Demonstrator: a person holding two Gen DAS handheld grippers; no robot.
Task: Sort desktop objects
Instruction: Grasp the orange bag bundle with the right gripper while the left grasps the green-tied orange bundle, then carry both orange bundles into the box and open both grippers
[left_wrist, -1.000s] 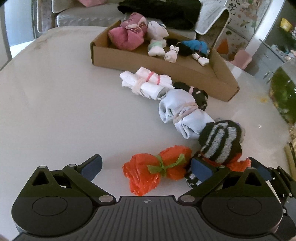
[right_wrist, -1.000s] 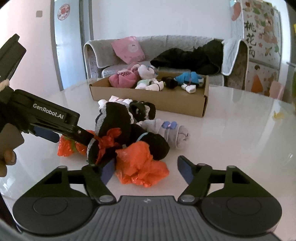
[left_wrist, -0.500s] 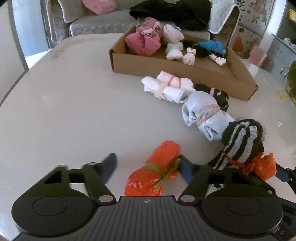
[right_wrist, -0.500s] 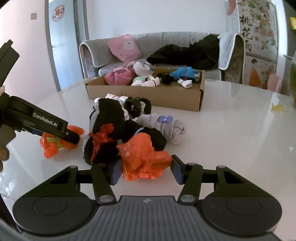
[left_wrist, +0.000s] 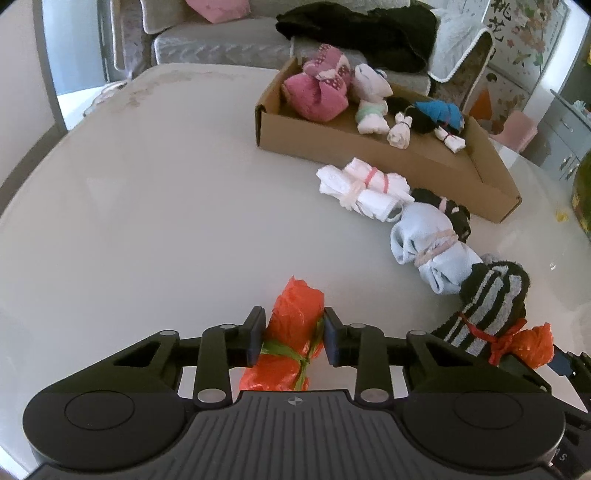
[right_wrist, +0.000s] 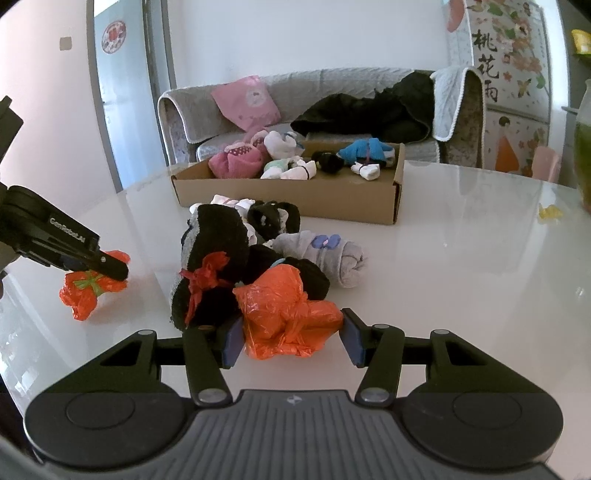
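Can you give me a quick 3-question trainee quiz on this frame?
1. True or false: the left gripper is shut on the orange bag with the green tie.
2. What flanks the orange bag without a tie? A) right gripper B) nothing
3. Fill in: the pink sock bundle lies in the ____.

Key
1. True.
2. A, with its jaws close on both sides; a firm grip cannot be told.
3. cardboard box.

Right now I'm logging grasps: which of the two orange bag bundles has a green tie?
The one between the left gripper fingers, the green-tied orange bundle; the loose orange bag at the right gripper has none.
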